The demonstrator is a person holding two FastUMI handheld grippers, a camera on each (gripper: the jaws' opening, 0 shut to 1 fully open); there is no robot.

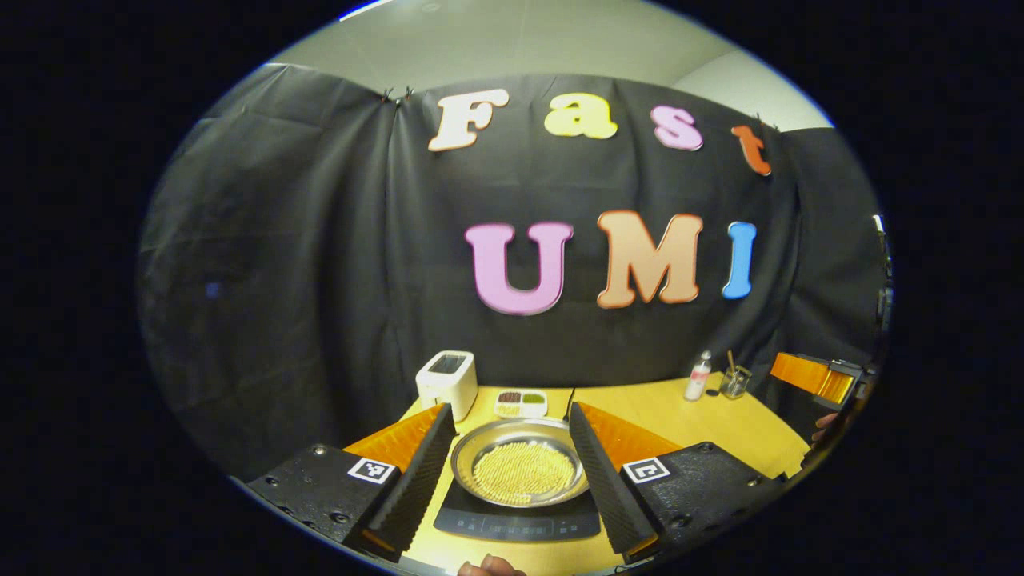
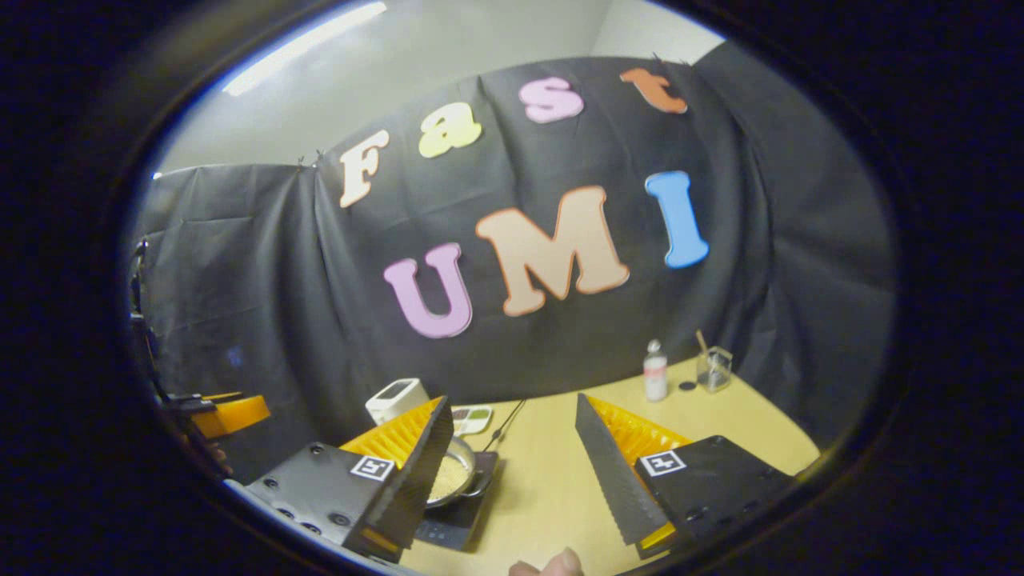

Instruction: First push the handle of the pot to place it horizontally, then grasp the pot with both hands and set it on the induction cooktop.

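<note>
Wooden table (image 1: pixel 640 408) is running across the booth, backed by black cloth wall (image 1: pixel 320 240). Near its front edge, the induction cooktop (image 1: pixel 516 524) is lying flat with its control strip facing the viewer. The pot (image 1: pixel 520 470), a shallow round metal vessel filled with pale yellow grains, is sitting on the cooktop, centred on its plate. Its handle cannot be made out in the left gripper view, so the direction of its long axis cannot be told; in the right gripper view a short dark projection at the pot's (image 2: pixel 452 476) right rim is showing, too small to read clearly.

The left gripper (image 1: pixel 512 468) is hovering above the table with its fingers spread wide, framing the pot on either side without touching it and gripping nothing. The right gripper (image 2: pixel 512 472) is likewise standing wide apart and gripping nothing; its left finger is overlapping the pot and cooktop (image 2: pixel 456 516) in the picture, and bare tabletop is lying between the fingers.

Behind the cooktop, a white toaster (image 1: pixel 446 382) and a small divided dish (image 1: pixel 520 402) are standing near the wall. A small bottle (image 1: pixel 698 376) and a glass jar (image 1: pixel 734 381) are standing at the table's far right, just beside each other.
</note>
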